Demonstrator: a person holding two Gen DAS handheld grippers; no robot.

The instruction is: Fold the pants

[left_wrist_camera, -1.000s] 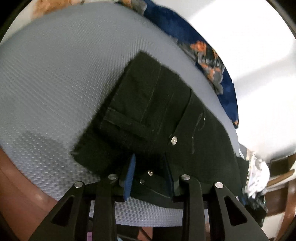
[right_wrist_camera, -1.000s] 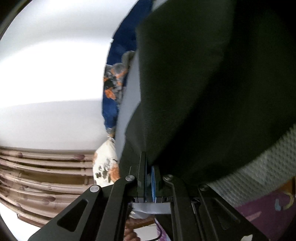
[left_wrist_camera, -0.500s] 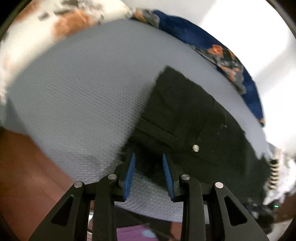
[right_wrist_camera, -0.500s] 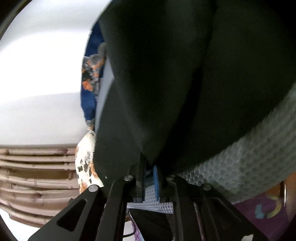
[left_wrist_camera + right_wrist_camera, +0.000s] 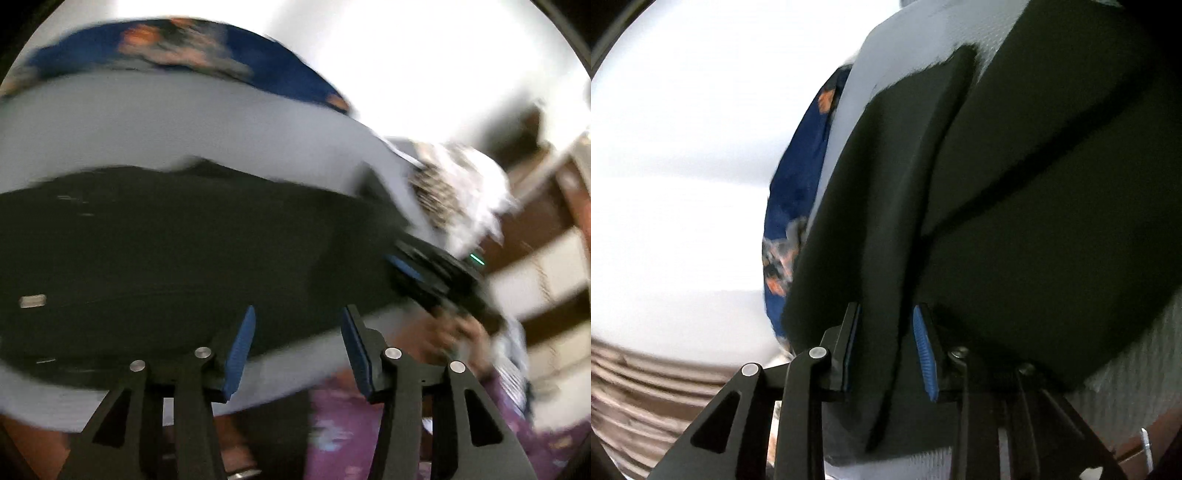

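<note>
Black pants (image 5: 177, 240) lie folded on a grey textured cloth (image 5: 184, 125). The left wrist view is blurred by motion. My left gripper (image 5: 297, 332) is open and empty, just above the near edge of the pants. In the right wrist view the pants (image 5: 1052, 206) fill most of the frame, with a folded edge (image 5: 886, 258) running between the jaws. My right gripper (image 5: 886, 326) is open, its blue pads standing apart on either side of that edge. The right gripper (image 5: 424, 277) also shows in the left wrist view at the pants' right end.
A blue floral cloth (image 5: 207, 55) lies along the far edge of the grey cloth; it also shows in the right wrist view (image 5: 798, 206). A white wall (image 5: 683, 166) is behind. Wooden furniture (image 5: 535, 221) stands at the right. A purple patterned fabric (image 5: 351, 424) is below.
The left gripper swung right along the near edge of the pants and opened wider. The right gripper, earlier shut on the pants' edge, has opened.
</note>
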